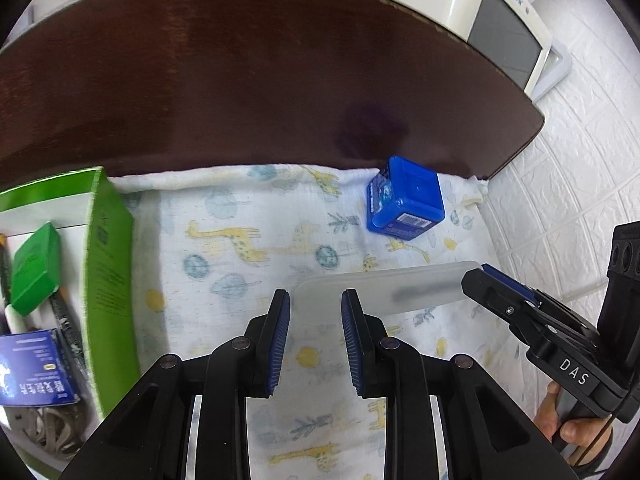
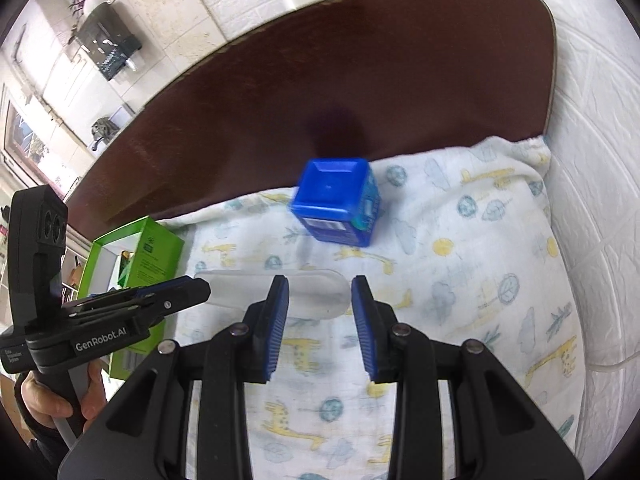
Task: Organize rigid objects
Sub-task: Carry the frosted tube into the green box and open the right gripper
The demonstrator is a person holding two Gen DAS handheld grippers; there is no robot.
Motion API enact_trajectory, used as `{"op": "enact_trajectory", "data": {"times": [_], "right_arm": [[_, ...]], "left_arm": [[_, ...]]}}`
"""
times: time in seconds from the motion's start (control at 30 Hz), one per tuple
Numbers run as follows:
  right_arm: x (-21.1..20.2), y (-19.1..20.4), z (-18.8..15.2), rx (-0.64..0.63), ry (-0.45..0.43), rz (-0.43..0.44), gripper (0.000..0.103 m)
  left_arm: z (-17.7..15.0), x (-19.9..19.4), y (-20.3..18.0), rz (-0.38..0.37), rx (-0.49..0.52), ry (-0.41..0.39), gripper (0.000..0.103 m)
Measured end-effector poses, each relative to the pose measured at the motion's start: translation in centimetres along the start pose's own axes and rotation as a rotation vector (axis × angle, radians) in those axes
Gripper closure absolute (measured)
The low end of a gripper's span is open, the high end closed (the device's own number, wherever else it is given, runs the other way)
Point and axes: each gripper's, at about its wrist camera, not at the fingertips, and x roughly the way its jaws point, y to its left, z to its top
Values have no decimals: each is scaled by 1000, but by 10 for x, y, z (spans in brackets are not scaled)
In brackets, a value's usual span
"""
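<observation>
Frosted plastic case (image 1: 384,288), oblong w/ rounded ends, clamped at opposite ends by left gripper (image 1: 315,300) & right gripper (image 2: 320,286); glossy blue cube (image 1: 406,198) on soft cloth (image 1: 248,240).

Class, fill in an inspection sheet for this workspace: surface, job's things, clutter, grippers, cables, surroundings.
Surface: giraffe-print cloth against a dark wooden headboard.
Job's things: frosted plastic case, held at both ends; blue box near the headboard; open green carton holding a small green box and a blue packet.
Clutter: nothing seen.
Grippers: left gripper and right gripper each shut on one end of the case.
Cables: thin black cable by the right handle.
Surroundings: white screen unit, white brick-pattern wall.
</observation>
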Motion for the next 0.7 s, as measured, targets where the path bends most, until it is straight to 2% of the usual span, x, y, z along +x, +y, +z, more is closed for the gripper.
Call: {"op": "enact_trajectory", "data": {"times": [0.4,0.53,0.7], "right_arm": [[-9,84,6,-106,-45,88,70],[-4,122,6,-155,-46,134,69],[20,178,2,-205,-14,197,69]], "left_arm": [[-13,-78,62,28,-79,-131,78],[-21,-108,98,65,-128,-178,78],[-30,-137,148,118,-186,-218,78]]}}
